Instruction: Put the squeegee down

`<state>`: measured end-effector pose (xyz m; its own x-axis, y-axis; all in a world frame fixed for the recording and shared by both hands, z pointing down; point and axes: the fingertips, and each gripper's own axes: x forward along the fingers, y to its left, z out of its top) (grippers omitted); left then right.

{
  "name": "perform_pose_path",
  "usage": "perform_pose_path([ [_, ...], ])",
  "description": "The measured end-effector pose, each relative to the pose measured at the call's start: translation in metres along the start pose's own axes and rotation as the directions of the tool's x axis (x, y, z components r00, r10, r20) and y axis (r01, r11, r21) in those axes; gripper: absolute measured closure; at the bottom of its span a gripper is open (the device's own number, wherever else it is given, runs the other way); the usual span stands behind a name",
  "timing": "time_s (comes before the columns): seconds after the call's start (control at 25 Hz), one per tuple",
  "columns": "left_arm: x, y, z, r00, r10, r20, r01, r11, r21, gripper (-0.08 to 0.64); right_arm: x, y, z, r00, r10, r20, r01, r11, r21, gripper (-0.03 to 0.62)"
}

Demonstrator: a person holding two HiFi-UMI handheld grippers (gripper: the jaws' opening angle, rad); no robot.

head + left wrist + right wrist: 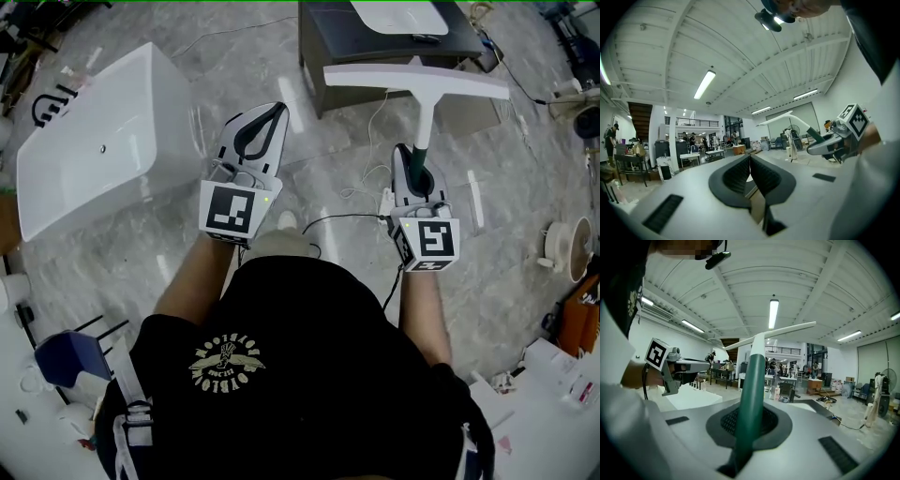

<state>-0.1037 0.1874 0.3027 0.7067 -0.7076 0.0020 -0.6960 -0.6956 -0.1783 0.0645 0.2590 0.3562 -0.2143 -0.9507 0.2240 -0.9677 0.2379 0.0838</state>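
Two claws in view, one loaded; right claw [415,161] clenched on the green grip of the squeegee [424,111], jaws pinching it from both sides in the right gripper view; left claw [269,114] closed on nothing, pads meeting.

Squeegee held in the air over the marble floor [131,253]; handle runs straight out ahead along the claw's own line; white blade sits crosswise at the far end, reaching the front edge of the dark cabinet [319,47]; how high above it, I cannot tell.

White bathtub [94,141] lies off to the left, nearer the idle claw.

My read: set-down not yet begun; blade leads, so any resting place lies forward of the right claw; left claw well apart, not needed.
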Motion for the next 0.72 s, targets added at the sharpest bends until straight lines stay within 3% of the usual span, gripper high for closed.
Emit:
perform_pose_path([
  [0.12, 0.015, 0.010, -0.002, 1.000, -0.026, -0.016, 0.027, 0.997, 0.068, 0.535, 0.019, -0.003, -0.001, 1.000, -0.004, -0.019, 0.005, 1.000, 0.009, 0.563],
  [0.36, 0.037, 0.050, 0.002, 1.000, -0.020, 0.019, 0.020, 0.999, 0.035, 0.535, 0.061, -0.001, 0.022, 1.000, -0.008, 0.004, 0.008, 1.000, 0.020, 0.564],
  [0.72, 0.056, 0.092, -0.016, 0.999, -0.044, -0.002, 0.044, 0.999, 0.001, 0.535, 0.099, -0.004, 0.041, 0.999, -0.031, 0.006, 0.031, 0.999, 0.021, 0.563],
])
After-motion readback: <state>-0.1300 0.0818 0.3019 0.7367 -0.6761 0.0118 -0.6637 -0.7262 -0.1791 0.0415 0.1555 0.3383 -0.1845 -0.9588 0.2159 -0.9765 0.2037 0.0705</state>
